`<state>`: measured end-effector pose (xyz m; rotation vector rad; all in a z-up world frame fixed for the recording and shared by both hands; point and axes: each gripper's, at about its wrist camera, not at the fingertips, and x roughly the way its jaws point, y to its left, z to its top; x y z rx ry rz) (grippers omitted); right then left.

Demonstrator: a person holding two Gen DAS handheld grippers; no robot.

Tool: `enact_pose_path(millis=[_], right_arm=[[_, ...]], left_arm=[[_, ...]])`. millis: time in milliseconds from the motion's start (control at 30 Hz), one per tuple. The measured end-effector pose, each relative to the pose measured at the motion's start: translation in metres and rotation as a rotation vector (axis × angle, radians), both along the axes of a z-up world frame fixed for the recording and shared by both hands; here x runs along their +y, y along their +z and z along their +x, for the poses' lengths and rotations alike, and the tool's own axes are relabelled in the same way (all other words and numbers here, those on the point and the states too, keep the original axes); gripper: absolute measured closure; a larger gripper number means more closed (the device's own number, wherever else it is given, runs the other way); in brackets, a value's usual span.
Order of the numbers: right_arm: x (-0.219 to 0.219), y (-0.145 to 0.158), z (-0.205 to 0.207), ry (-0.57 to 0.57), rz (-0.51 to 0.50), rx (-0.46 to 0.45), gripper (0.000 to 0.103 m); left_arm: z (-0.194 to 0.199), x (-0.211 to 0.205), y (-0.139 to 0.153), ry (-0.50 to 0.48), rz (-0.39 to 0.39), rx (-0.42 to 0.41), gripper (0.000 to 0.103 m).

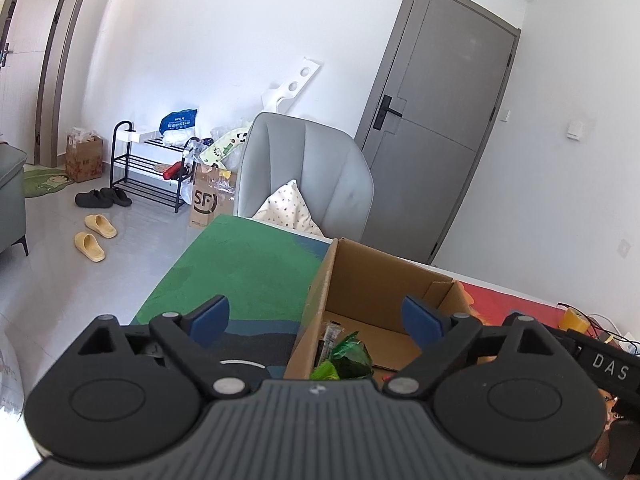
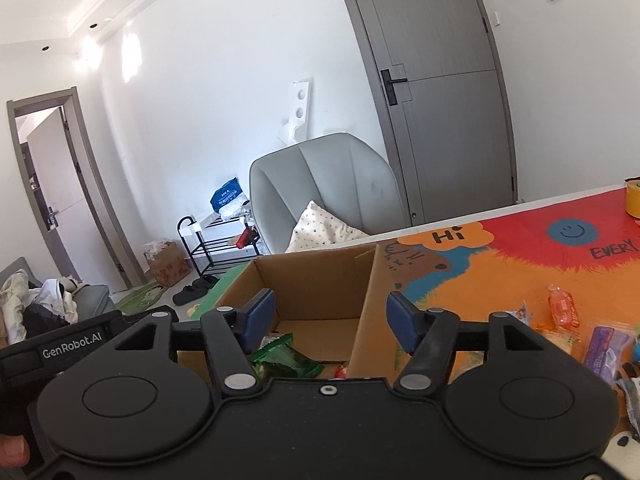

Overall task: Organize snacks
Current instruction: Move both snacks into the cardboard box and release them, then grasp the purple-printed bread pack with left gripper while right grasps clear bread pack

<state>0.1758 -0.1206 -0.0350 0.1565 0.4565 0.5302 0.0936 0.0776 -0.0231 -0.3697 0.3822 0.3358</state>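
Observation:
An open cardboard box (image 1: 372, 280) (image 2: 316, 276) stands on the table's colourful mat (image 2: 500, 272). Green snack packets (image 1: 348, 354) (image 2: 286, 358) lie on its floor near the close wall. My left gripper (image 1: 316, 320) hangs open over the box's left wall, one blue pad above the mat and the other above the inside. My right gripper (image 2: 332, 320) is open too, spanning the box's right wall, with nothing pressed between its pads. Loose snacks lie on the mat to the right, among them an orange packet (image 2: 564, 310) and a purple one (image 2: 600, 346).
Behind the table stands a grey chair (image 1: 312, 168) with a spotted pillow (image 1: 288, 208), and a grey door (image 1: 440, 128) beyond it. A yellow tape roll (image 2: 632, 200) sits at the mat's far right. A shoe rack (image 1: 148, 168), boxes and slippers are on the floor at left.

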Motion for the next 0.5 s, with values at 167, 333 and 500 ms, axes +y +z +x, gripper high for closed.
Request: enact_pose_path(millis=[167,333,500], right_arm=[[-0.022,-0.005,-0.003,-0.044,0.005,0.042,0.04],[-0.046,-0.01,-0.008,-0.095,0.001,0.065,0.036],[-0.073,-0.014,-0.015,-0.148,-0.01,0.077,0.025]], left_arm=[[0.002,-0.014,0.002,-0.032,0.009,0.006,0.007],[0.004,-0.033,0.0,-0.074,0.026,0.014,0.007],[0.008,-0.057,-0.003,-0.134,0.025,0.023,0.007]])
